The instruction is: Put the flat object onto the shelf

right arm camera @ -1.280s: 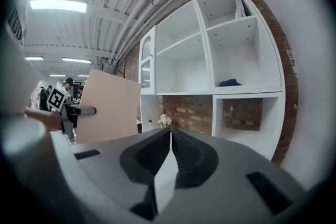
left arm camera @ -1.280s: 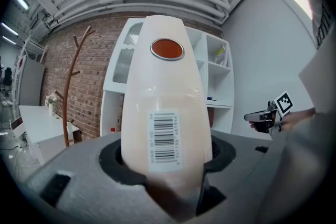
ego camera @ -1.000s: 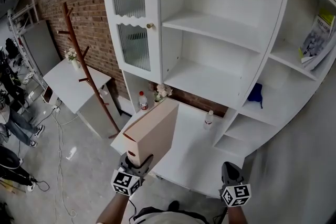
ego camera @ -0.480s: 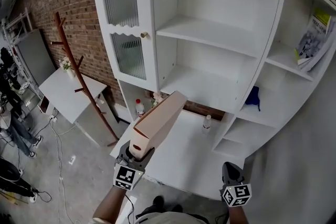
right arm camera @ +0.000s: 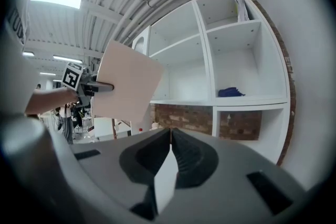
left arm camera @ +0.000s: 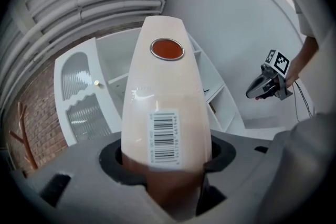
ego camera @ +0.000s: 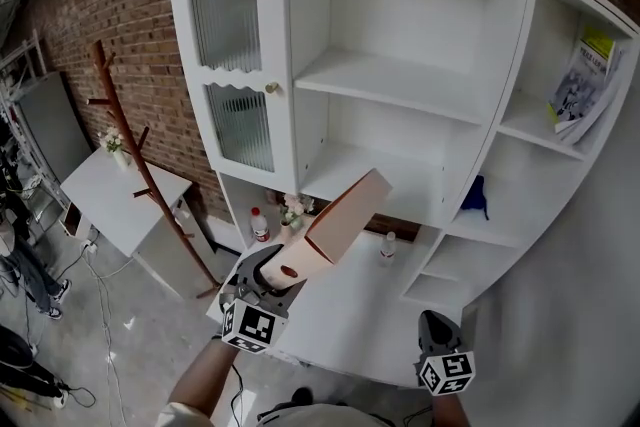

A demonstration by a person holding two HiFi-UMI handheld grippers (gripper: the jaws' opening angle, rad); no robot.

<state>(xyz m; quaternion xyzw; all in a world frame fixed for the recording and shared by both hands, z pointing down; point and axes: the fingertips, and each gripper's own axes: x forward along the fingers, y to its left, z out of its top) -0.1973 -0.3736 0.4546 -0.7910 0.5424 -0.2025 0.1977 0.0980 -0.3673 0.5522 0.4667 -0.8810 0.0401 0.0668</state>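
The left gripper (ego camera: 277,277) is clamped on the near short end of the flat box (ego camera: 345,213), its jaws pressing the two broad faces just below the barcode label, so the whole length of the box sticks out unsupported toward 1 o'clock in the head view, in the air in front of the cupboard (ego camera: 300,45) and not yet on any shelf. That one-ended hold is the main risk, in my judgement: the weight sits far out from the jaws, so the box could pivot or slide between them, above all if the wrist turns quickly. The far end hangs near the front edge of the lower shelf (ego camera: 372,167) at 12 o'clock. A push forward at the wrong height or tilt would likely catch that edge or the upright panel beside it and lever the box out of the grip. If the far end sags, it could come down on the small bottle (ego camera: 387,248) standing on the worktop (ego camera: 345,315) at about 5 o'clock from it. The right gripper (ego camera: 432,323), at 5 o'clock in the head view and well apart from the box, has its jaws together with nothing between them. It gives no support if the box starts to slip.
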